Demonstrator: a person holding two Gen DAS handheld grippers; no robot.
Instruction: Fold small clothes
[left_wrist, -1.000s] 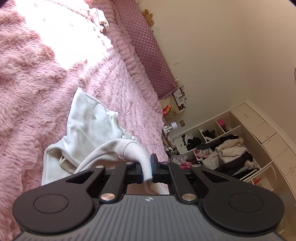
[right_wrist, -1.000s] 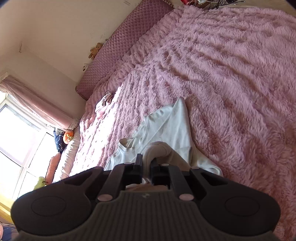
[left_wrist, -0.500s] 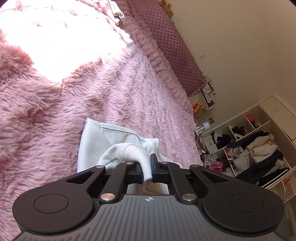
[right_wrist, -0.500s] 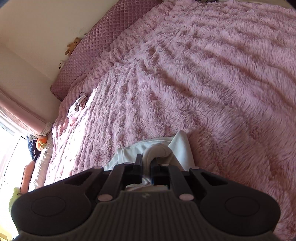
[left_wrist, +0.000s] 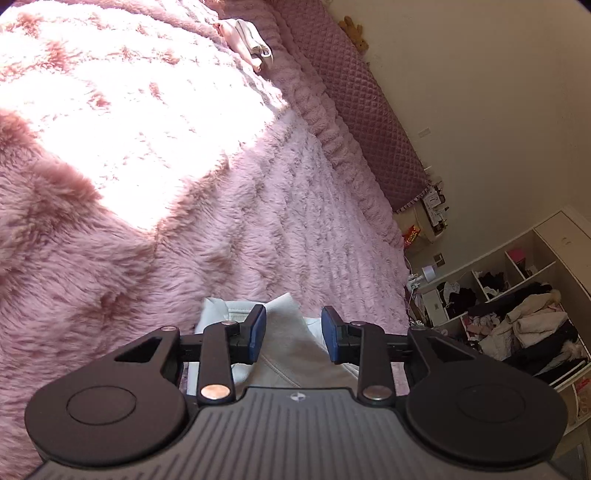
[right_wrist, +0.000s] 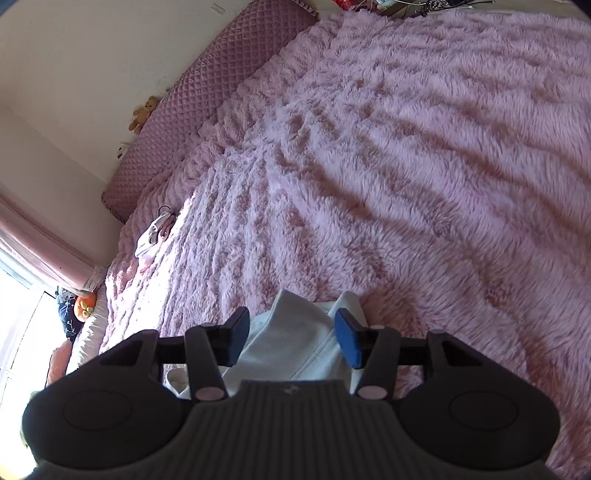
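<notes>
A small white garment (left_wrist: 291, 347) lies folded on the fluffy pink blanket (left_wrist: 184, 221), mostly hidden under my tools. My left gripper (left_wrist: 293, 332) is open just above it, its blue pads (left_wrist: 258, 332) on either side of the cloth. In the right wrist view the same white garment (right_wrist: 295, 343) lies below my right gripper (right_wrist: 291, 338), which is also open and holds nothing. The pink blanket (right_wrist: 406, 166) fills the view beyond.
Another small pale garment (left_wrist: 247, 37) lies far up the bed and also shows in the right wrist view (right_wrist: 153, 236). A quilted mauve headboard cushion (left_wrist: 369, 110) runs along the wall. Open shelves full of clothes (left_wrist: 517, 325) stand beyond the bed's edge.
Both grippers were shut on the white garment and carried it forward over itself. Now both have opened and let it go, and it lies folded beneath them.
</notes>
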